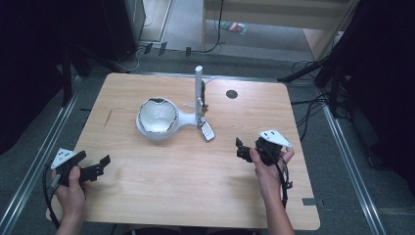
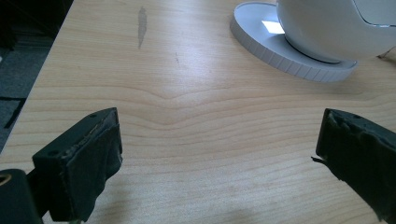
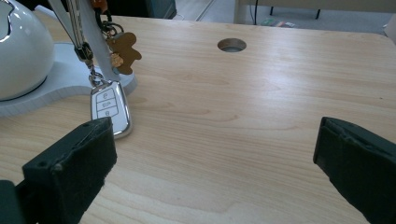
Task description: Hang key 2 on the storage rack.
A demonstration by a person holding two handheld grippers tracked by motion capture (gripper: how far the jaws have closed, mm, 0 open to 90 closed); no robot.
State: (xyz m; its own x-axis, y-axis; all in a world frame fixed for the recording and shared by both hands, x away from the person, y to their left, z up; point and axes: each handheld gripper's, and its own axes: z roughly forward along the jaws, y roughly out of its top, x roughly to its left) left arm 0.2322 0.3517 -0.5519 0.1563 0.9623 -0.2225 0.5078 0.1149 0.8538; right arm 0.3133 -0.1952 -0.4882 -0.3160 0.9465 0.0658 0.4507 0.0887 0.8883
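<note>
Jaws stand wide apart on your left hand-held gripper and your right hand-held gripper, both low over the pale wooden worktop. Beyond the right one, the white-cased car key fob lies touching the white egg-shaped stand's base.

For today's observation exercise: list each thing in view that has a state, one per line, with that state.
Left gripper: open, holding nothing, over the table.
Right gripper: open, holding nothing.
Car key: hanging from the stand, lower end on the table.
Bowl: tilted on the stand's base.
</note>
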